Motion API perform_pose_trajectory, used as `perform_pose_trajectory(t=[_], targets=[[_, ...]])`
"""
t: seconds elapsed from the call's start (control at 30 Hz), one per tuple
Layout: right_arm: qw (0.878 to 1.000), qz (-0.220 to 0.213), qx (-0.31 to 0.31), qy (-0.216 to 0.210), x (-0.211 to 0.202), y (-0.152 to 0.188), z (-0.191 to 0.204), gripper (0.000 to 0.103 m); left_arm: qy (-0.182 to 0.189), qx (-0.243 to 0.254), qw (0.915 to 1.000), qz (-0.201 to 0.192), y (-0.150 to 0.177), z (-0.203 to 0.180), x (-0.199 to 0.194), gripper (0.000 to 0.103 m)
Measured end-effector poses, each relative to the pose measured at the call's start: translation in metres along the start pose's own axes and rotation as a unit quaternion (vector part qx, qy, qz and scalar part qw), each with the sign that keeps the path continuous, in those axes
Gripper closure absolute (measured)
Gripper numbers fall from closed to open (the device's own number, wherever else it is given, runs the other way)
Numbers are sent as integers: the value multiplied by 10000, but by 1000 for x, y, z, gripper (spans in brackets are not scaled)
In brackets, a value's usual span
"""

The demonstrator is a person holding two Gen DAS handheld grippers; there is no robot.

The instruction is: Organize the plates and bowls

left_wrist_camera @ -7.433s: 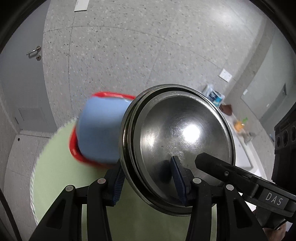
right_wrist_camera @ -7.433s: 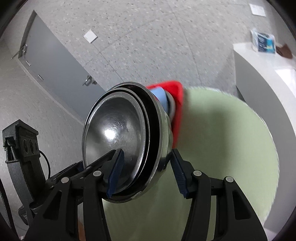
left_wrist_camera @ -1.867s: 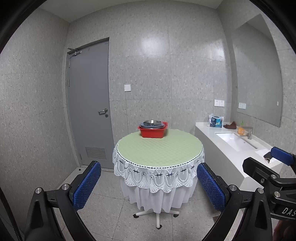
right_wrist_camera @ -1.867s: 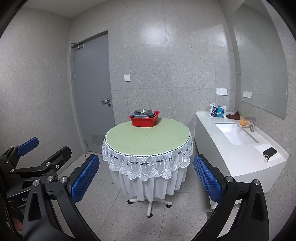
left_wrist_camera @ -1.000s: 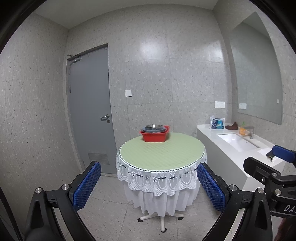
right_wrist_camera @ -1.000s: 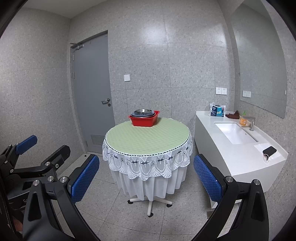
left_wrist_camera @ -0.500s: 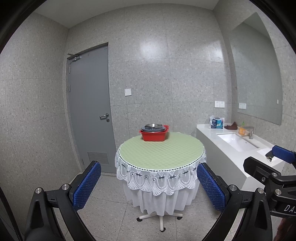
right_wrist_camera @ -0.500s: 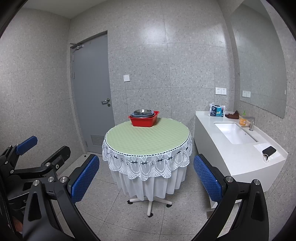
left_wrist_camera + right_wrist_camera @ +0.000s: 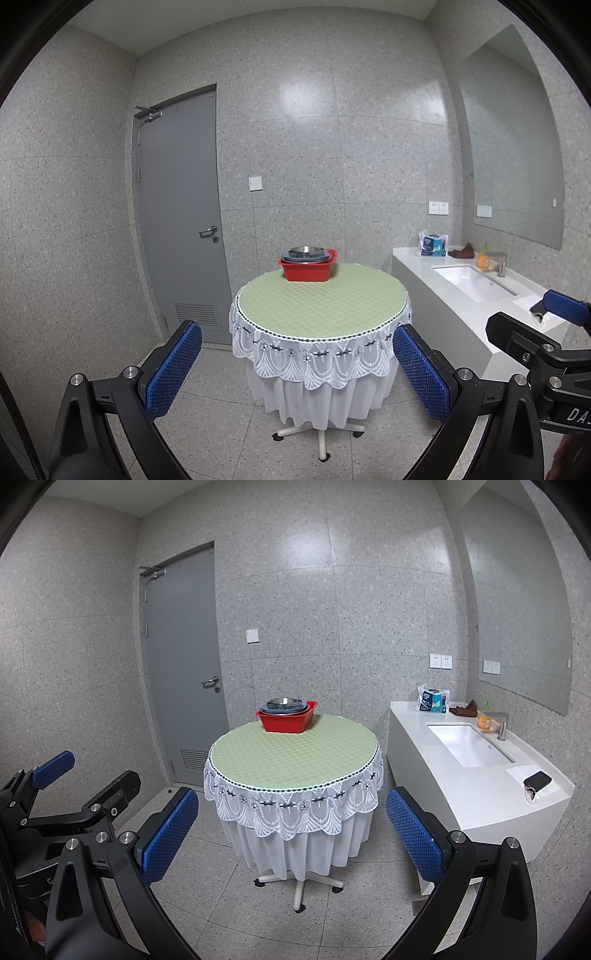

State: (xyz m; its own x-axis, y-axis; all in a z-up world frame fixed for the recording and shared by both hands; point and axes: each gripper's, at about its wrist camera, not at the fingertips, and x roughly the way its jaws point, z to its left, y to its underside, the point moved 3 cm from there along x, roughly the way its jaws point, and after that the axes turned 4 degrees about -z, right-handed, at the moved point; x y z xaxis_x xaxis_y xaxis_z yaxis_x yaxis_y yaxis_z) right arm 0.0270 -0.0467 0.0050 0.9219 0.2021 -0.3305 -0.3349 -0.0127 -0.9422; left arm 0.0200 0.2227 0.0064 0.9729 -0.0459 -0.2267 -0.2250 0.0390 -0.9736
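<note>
Bowls [image 9: 305,252] sit stacked in a red basin [image 9: 308,269] at the 12 o'clock edge of a round green-topped table [image 9: 321,299], well apart from both tools. Left gripper [image 9: 297,363] and right gripper [image 9: 291,832] hang level, jaws spread wide, holding nothing.
</note>
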Motion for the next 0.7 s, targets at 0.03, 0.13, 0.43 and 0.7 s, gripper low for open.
perform_pose_trajectory(t=[0.03,0.13,0.43,0.7], targets=[[10000,1,-4,0,0,0,0,0,-2,0,10000,4,0,0,0,1],[10000,7,-3,-2,0,0,1,0,-9,-6,10000,12,0,0,0,1],[10000,50,-9,-57,5,-2,-1,0,-55,-9,10000,55,0,-2,3,1],[9999,85,6,-117,15,0,-4,0,-106,-6,9999,89,-1,-4,7,1]])
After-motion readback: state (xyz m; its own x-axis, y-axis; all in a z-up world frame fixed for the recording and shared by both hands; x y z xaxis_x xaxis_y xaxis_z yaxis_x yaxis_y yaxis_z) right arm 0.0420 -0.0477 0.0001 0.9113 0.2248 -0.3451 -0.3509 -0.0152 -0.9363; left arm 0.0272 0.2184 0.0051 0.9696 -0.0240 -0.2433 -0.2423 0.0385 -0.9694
